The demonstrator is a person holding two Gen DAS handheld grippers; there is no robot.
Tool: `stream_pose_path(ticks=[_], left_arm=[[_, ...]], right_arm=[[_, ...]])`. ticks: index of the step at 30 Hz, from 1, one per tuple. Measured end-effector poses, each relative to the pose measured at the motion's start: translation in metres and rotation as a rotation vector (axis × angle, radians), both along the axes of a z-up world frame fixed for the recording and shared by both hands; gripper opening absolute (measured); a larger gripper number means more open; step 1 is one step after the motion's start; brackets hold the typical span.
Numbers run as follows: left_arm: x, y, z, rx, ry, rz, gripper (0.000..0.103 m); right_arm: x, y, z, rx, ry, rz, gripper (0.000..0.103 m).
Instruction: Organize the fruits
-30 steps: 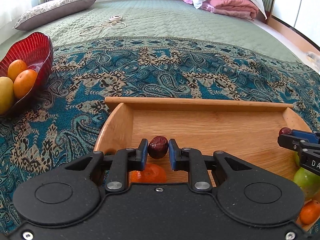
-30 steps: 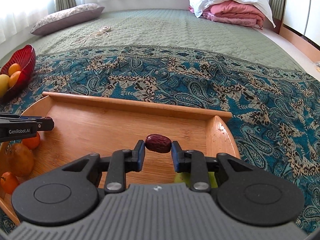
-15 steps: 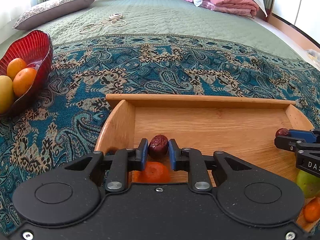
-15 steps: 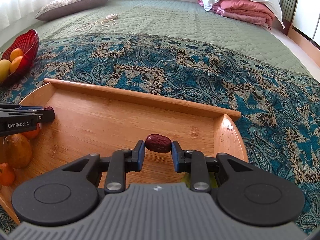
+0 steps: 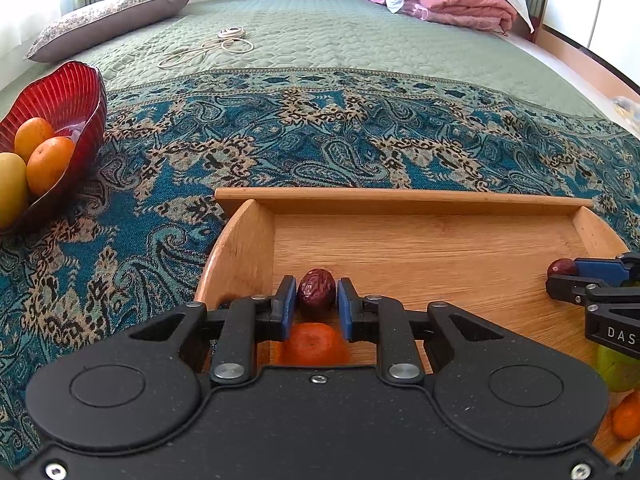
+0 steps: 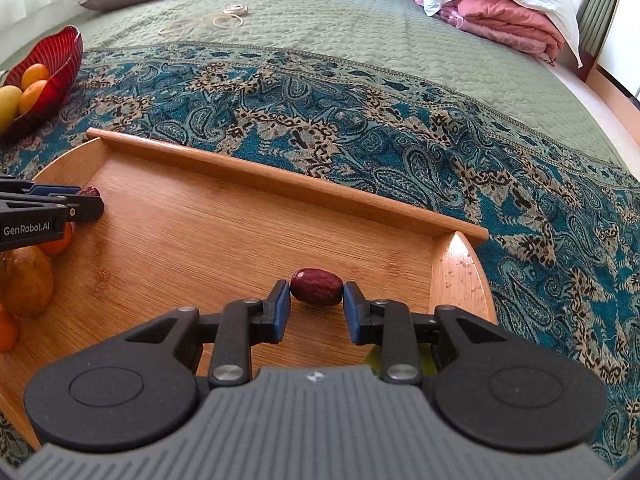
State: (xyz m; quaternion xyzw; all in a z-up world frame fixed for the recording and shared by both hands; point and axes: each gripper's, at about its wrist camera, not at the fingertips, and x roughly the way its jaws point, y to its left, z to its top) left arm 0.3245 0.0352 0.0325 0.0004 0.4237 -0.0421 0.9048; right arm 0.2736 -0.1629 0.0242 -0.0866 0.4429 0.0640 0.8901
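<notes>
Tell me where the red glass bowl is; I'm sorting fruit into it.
In the left wrist view the red glass bowl sits far left on the patterned blanket, left of the wooden tray, holding oranges.

A: The tray (image 5: pixel 400 200) is smooth, grained wood; the bowl (image 5: pixel 72 88) is glossy ribbed red glass.
B: The date (image 6: pixel 316 286) looks wrinkled with a dull sheen. The bedspread (image 6: pixel 400 40) is matt quilted cloth.

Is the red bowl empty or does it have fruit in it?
It has fruit in it. The red bowl holds two oranges and a yellow fruit, and there is room to spare.
</notes>
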Motion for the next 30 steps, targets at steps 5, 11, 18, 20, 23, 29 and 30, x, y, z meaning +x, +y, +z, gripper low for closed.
stream_pose_path(ticks=[5,11,18,20,23,29,30], left_arm=[[-0.003,0.003,0.004,0.000,-0.007,0.005,0.035],[-0.016,0.004,0.018,-0.003,-0.046,0.002,0.053],[-0.041,0.001,0.042,-0.015,-0.117,0.027,0.089],[-0.050,-0.001,0.048,-0.015,-0.141,0.020,0.090],[-0.064,-0.004,0.055,-0.004,-0.168,0.008,0.093],[-0.094,-0.006,0.065,-0.023,-0.208,0.002,0.096],[-0.099,-0.006,0.066,-0.022,-0.213,0.004,0.096]], right_arm=[[-0.001,-0.005,0.003,0.057,-0.006,-0.018,0.055],[-0.010,-0.010,0.013,0.113,-0.049,-0.035,0.070],[-0.031,-0.016,0.034,0.170,-0.166,-0.066,0.091],[-0.037,-0.016,0.041,0.172,-0.195,-0.072,0.092],[-0.049,-0.017,0.049,0.175,-0.228,-0.067,0.098],[-0.074,-0.017,0.056,0.189,-0.294,-0.062,0.103],[-0.077,-0.017,0.057,0.191,-0.302,-0.063,0.103]])
